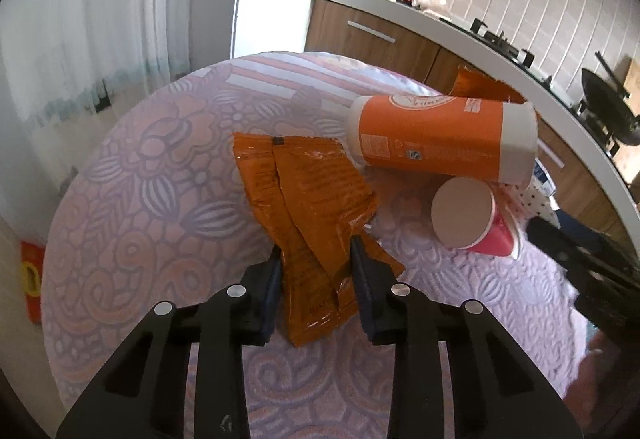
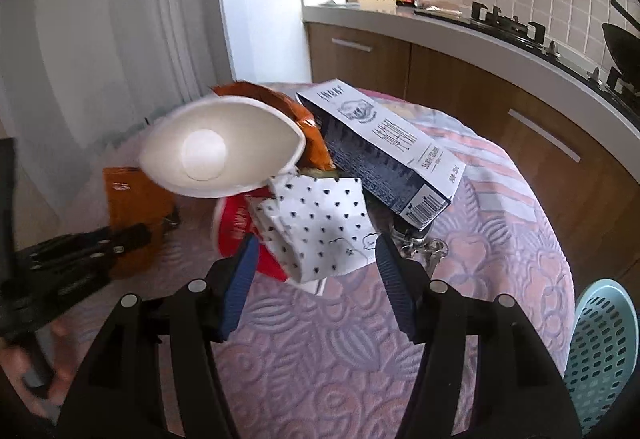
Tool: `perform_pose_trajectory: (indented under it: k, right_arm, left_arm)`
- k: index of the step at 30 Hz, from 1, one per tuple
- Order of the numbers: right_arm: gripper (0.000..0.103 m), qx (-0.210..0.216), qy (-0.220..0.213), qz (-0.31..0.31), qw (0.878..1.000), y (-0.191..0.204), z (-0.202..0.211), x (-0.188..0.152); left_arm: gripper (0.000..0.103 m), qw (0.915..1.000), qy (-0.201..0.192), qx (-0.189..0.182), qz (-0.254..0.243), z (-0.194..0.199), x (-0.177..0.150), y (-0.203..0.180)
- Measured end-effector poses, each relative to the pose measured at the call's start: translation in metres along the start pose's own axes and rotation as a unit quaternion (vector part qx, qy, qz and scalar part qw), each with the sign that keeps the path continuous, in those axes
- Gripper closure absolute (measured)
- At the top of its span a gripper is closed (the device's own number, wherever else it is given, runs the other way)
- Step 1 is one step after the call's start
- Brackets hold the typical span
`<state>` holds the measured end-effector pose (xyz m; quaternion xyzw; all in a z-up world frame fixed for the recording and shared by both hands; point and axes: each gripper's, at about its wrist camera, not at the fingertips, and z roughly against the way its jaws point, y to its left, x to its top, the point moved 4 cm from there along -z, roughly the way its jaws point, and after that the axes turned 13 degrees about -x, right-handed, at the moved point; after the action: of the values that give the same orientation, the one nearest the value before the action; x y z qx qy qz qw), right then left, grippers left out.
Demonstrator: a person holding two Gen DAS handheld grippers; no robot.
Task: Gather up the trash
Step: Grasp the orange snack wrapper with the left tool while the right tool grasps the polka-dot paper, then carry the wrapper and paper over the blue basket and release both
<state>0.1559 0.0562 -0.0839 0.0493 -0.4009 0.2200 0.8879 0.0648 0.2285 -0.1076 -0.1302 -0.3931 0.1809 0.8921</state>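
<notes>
Orange foil wrapper (image 1: 308, 223), its fine print too small to read, lies on the patterned tablecloth (image 1: 152, 207) between the fingers of the left gripper (image 1: 316, 255), whose jaws press its sides. Beside it lie an orange-and-white paper cup (image 1: 440, 137) on its side, label text illegible, and a red cup (image 1: 468, 219). Right gripper (image 2: 314, 251) stands open around a white heart-printed carton (image 2: 320, 227); behind, a navy box (image 2: 384, 155) shows a barcode. A teal basket (image 2: 604, 351) sits at the table's edge.
</notes>
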Motion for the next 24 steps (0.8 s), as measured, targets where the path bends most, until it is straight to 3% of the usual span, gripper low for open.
perform_pose_trajectory:
  k: [1,2,3,6,13,18,24]
  right_arm:
    - [0.047,-0.004,0.004,0.000,1.000,0.000,-0.005,0.001]
    - [0.054,-0.004,0.010,-0.003,1.000,0.000,-0.010,0.003]
    - [0.076,0.003,0.017,-0.007,1.000,-0.001,-0.014,0.004]
    - [0.092,0.024,0.034,-0.031,0.999,-0.008,-0.021,0.005]
    - [0.098,0.090,0.051,-0.047,0.994,-0.014,0.001,-0.003]
    - [0.098,0.123,0.032,-0.033,0.991,-0.010,0.036,-0.011]
    - [0.098,0.111,0.007,-0.052,0.992,-0.030,0.070,-0.020]
  left_arm:
    - [0.074,1.0000,-0.001,-0.001,0.001,0.001,-0.001,0.000]
    - [0.074,1.0000,-0.004,0.000,0.000,0.003,-0.002,-0.001]
    - [0.074,1.0000,-0.007,0.000,-0.002,0.005,-0.002,-0.001]
    - [0.074,0.9998,-0.019,-0.004,-0.002,0.014,-0.002,-0.003]
    - [0.074,0.9977,-0.066,-0.015,-0.002,0.050,0.006,-0.011]
    - [0.074,0.9946,-0.098,-0.030,-0.013,0.077,0.011,-0.028]
    - [0.074,0.9905,-0.118,-0.056,-0.044,0.103,0.010,-0.061]
